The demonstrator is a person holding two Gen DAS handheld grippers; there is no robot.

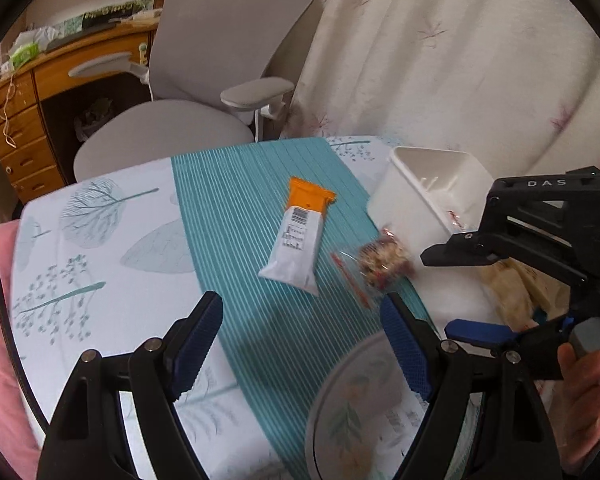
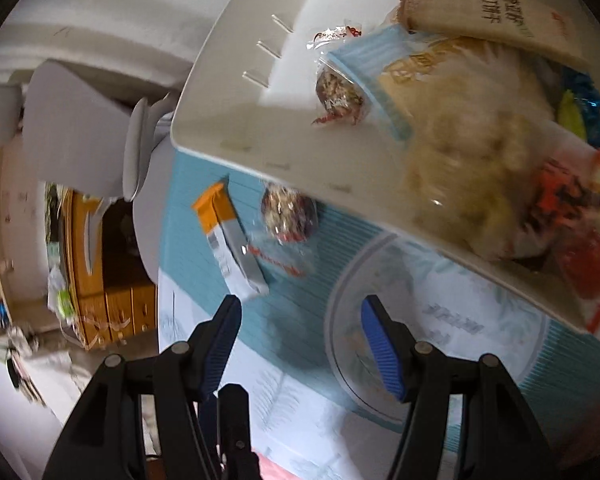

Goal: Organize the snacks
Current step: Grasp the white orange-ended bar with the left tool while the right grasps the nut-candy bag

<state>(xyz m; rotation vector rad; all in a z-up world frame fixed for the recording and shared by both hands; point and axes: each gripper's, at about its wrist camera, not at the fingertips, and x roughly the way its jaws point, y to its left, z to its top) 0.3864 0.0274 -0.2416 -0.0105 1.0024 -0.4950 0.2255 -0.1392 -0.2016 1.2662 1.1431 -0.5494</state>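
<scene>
Orange at one end and white along the rest, the snack bar (image 1: 298, 236) lies at the centre of my left view on the teal striped mat (image 1: 236, 216) over the counter (image 1: 100, 240), with a clear packet of nut mix (image 1: 380, 264) just right of it. My left hand-held gripper (image 1: 300, 344) stands wide and empty at the bottom of the frame. In my right view the right hand-held gripper (image 2: 300, 344) is also parted and empty, below the white bin (image 2: 236, 80) of snack bags filling the upper right.
</scene>
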